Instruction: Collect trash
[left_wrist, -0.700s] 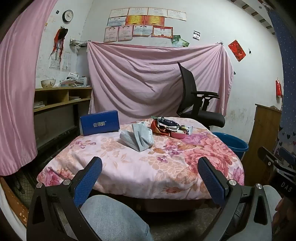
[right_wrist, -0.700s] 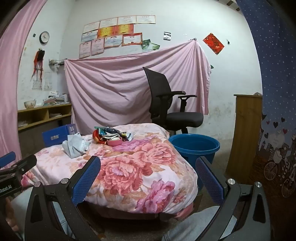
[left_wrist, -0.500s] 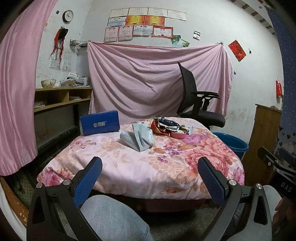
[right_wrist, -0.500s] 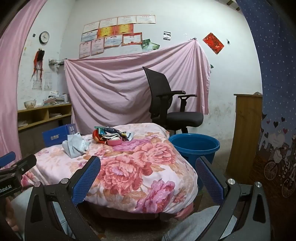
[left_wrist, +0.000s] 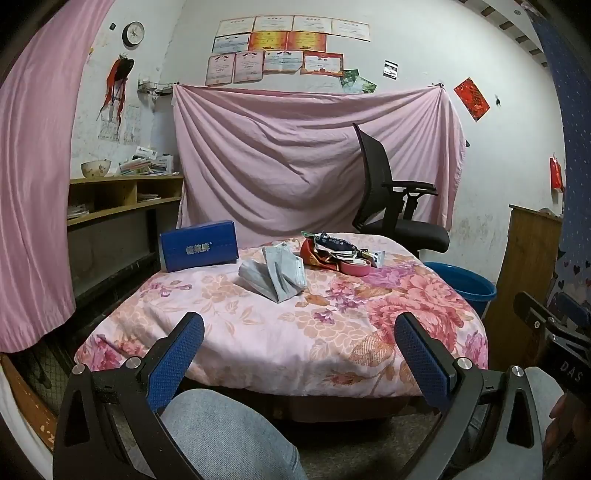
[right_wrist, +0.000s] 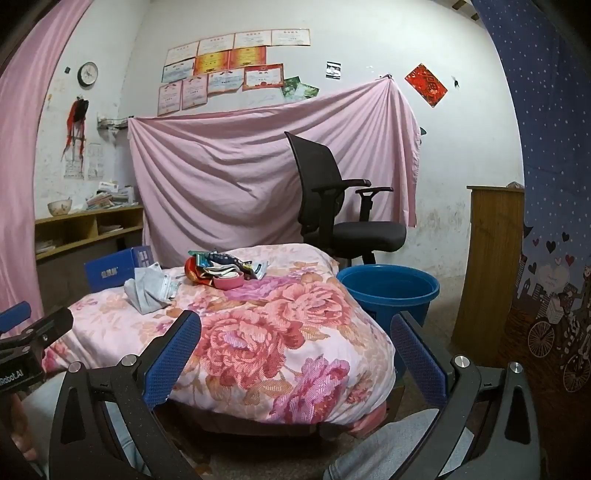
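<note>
A pile of wrappers and a pink tape roll (left_wrist: 338, 253) lies at the far side of a round table under a floral cloth (left_wrist: 280, 332); it also shows in the right wrist view (right_wrist: 221, 271). A grey crumpled bag (left_wrist: 275, 275) lies nearer; it shows in the right wrist view too (right_wrist: 149, 290). A blue tub (right_wrist: 388, 291) stands on the floor right of the table. My left gripper (left_wrist: 299, 354) is open and empty, short of the table's near edge. My right gripper (right_wrist: 295, 354) is open and empty, near the table's right front.
A blue box (left_wrist: 199, 251) stands at the table's far left. A black office chair (right_wrist: 332, 206) stands behind the table. A wooden cabinet (right_wrist: 491, 266) is at the right, shelves (left_wrist: 122, 199) at the left. My knees in jeans (left_wrist: 229, 435) are below the grippers.
</note>
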